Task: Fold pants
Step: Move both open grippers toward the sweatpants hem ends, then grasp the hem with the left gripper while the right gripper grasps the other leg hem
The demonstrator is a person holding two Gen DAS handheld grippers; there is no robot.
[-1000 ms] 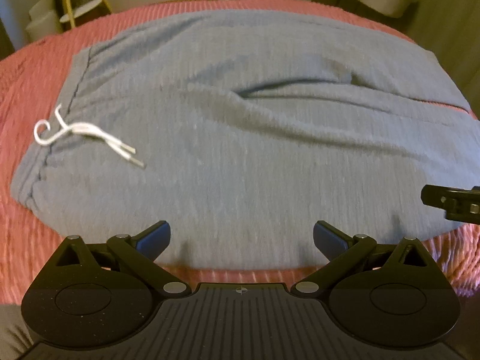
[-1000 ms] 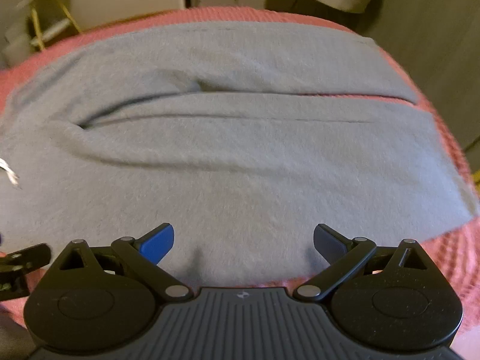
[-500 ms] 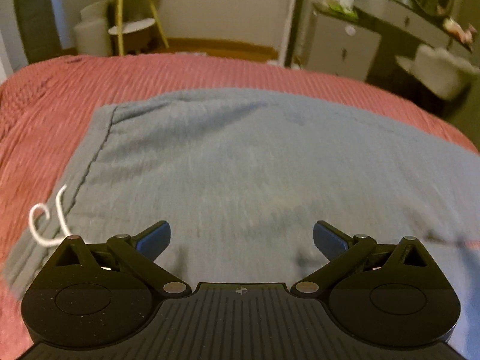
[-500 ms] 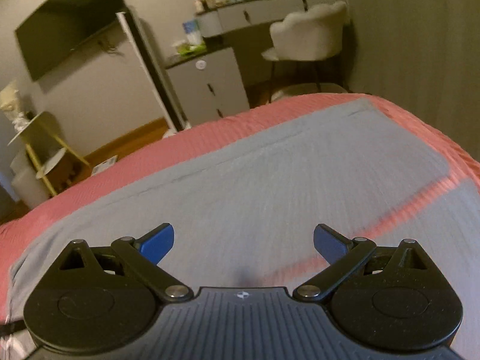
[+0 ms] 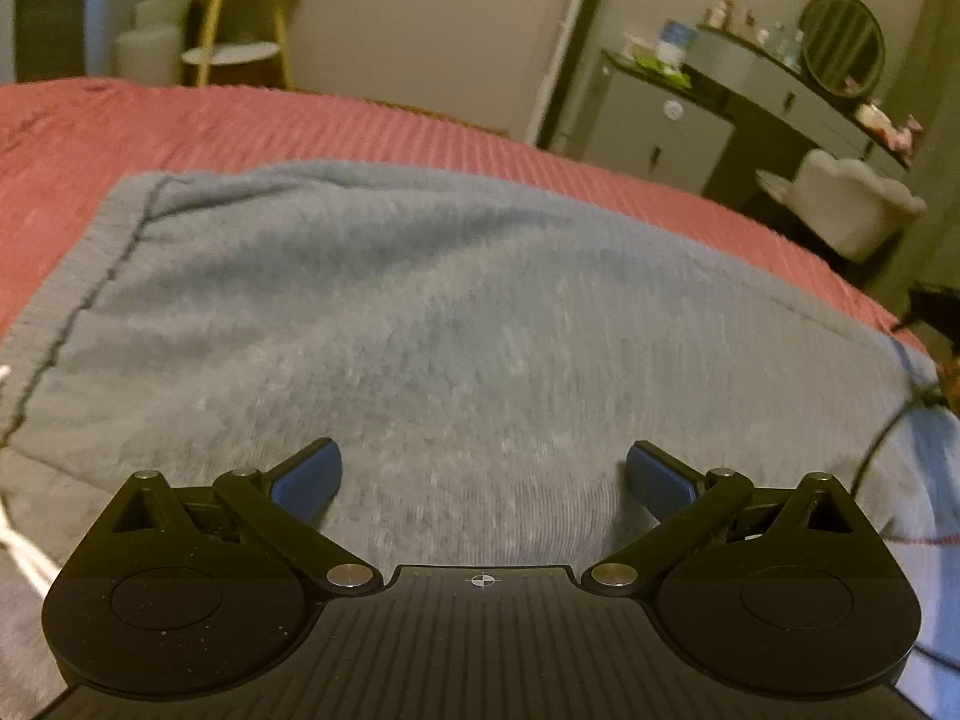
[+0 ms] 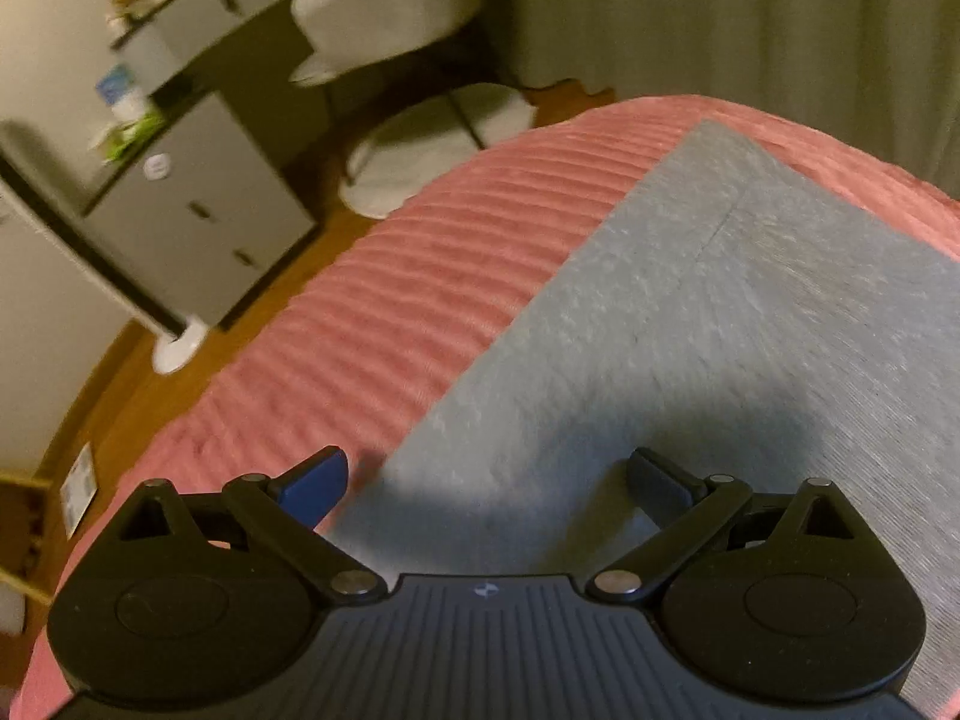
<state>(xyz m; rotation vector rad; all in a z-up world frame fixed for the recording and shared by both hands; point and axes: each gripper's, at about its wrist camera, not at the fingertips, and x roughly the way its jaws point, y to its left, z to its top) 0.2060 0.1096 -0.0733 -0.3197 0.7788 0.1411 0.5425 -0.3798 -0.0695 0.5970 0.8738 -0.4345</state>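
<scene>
Lying flat across a red ribbed bedspread [image 5: 360, 126], the grey sweatpants [image 5: 480, 330] fill most of the left wrist view. Their waistband [image 5: 66, 294], with a dark stitched seam running along it, sits at the left of that view, and a length of white drawstring [image 5: 21, 552] shows at the far left edge, partly cut off. The fabric is soft and slightly blurred, so fine creases cannot be made out.

Left gripper [image 5: 483, 477]: fingers spread wide, blue pads apart, nothing between them. It is low over the waist half of the sweatpants; whether the pads touch the cloth cannot be told. A dark object and a thin cable enter at the right edge of this view (too small to identify).

Right gripper [image 6: 486, 480]: fingers likewise spread, holding nothing. It sits over the far side edge of the sweatpants [image 6: 690, 330], the left finger above bare bedspread [image 6: 420, 276] and the right finger above grey cloth. The gripper's shadow falls on the fabric just ahead of it. A leg hem [image 6: 726, 204] with a faint seam line shows toward the upper right of this view.

Surroundings, left wrist view: a grey cabinet [image 5: 660, 138] under a dark-topped vanity, a round mirror [image 5: 843, 42], a pale upholstered chair [image 5: 852, 210], and a yellow-legged side table [image 5: 240, 42] behind the bed. In the right wrist view the wooden floor [image 6: 138, 384] runs alongside the bed.
</scene>
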